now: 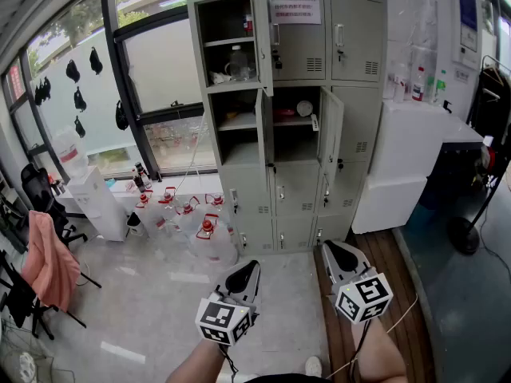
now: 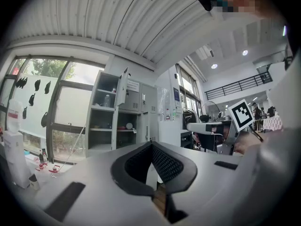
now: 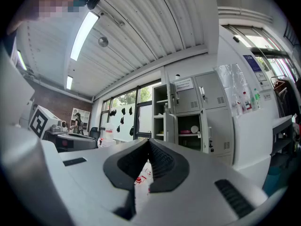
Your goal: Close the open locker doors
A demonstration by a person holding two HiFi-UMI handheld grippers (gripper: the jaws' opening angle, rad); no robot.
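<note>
Item 1: locker cabinet [image 1: 351,110], grey, standing against the far wall, centre of my head view. Three doors hang open, all in its upper left part:
- top-left door [image 1: 262,42], swung out edge-on towards me; a clear bottle [image 1: 237,61] stands on the shelf in the compartment behind it.
- middle-left door [image 1: 267,130], also edge-on, between the two open middle compartments.
- middle-centre door [image 1: 330,142], swung out to the right; a white round object [image 1: 304,108] and something pink sit on the shelf in its compartment.
The right column and the lower rows are closed. A printed notice [image 1: 294,8] is stuck on the top-centre door.

Item 2: left gripper [image 1: 251,268], near edge of the scene, held level and pointing at the cabinet, well apart from it. In its own view I see the fingers pressed together with nothing between them.

Item 3: right gripper [image 1: 331,250], just right of the left one, level, also well short of the lockers. Fingers together, nothing held.

Item 4: water jugs [image 1: 209,242] with red caps, grouped on the floor left of the cabinet's foot, under the window [image 1: 168,70].

Item 5: white stand [image 1: 97,206] with a large jug on top, far left by the window.

Item 6: pink cloth [image 1: 48,263] draped over a chair, near left.

Item 7: white unit [image 1: 403,158] touching the cabinet's right side, with bottles [image 1: 417,84] on top.

Item 8: wooden floor strip [image 1: 383,258], right of the grey floor.
</note>
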